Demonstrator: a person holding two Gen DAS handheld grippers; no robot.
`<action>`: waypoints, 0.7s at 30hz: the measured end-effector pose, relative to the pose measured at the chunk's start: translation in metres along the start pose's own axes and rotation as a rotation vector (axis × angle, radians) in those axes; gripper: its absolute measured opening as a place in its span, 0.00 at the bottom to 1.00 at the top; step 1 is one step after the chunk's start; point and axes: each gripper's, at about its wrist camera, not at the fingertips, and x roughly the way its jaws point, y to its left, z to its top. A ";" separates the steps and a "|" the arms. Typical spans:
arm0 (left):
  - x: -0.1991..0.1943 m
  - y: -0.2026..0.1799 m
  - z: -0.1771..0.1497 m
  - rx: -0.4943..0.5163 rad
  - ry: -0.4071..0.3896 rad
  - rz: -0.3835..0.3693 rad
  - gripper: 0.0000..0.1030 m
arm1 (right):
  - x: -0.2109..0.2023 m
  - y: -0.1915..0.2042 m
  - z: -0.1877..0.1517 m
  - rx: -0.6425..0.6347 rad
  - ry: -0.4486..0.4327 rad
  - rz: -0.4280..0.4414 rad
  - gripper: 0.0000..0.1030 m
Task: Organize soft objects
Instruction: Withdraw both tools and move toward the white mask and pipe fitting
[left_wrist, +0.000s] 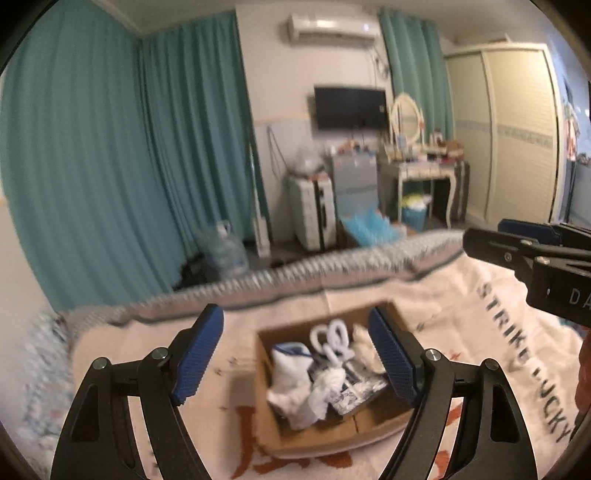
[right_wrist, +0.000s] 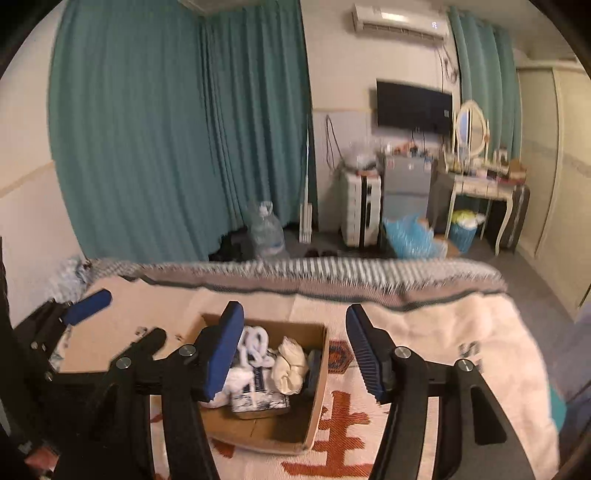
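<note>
Grippers first: our left gripper (left_wrist: 295, 354) and right gripper (right_wrist: 295, 350) hover with blue-padded jaws spread wide, holding nothing, presumably freed for another pick. Beyond them, the brown cardboard box (right_wrist: 317, 373) on the cream woven blanket (right_wrist: 461, 332) collects white soft cloths (left_wrist: 295, 384), seemingly gathered tidily.

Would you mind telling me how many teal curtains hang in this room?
2: one wide teal fabric curtain covers the far-left corner; a narrower teal curtain hangs right of the black wall television. Others may be hidden.
</note>
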 end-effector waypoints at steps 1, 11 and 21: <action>-0.014 0.003 0.006 -0.001 -0.020 0.016 0.86 | -0.016 0.004 0.004 -0.011 -0.013 -0.003 0.58; -0.161 0.037 0.018 -0.017 -0.182 0.094 0.87 | -0.163 0.044 0.011 -0.083 -0.094 0.034 0.93; -0.143 0.058 -0.049 0.004 -0.036 0.117 0.87 | -0.176 0.067 -0.052 -0.060 -0.059 0.060 0.93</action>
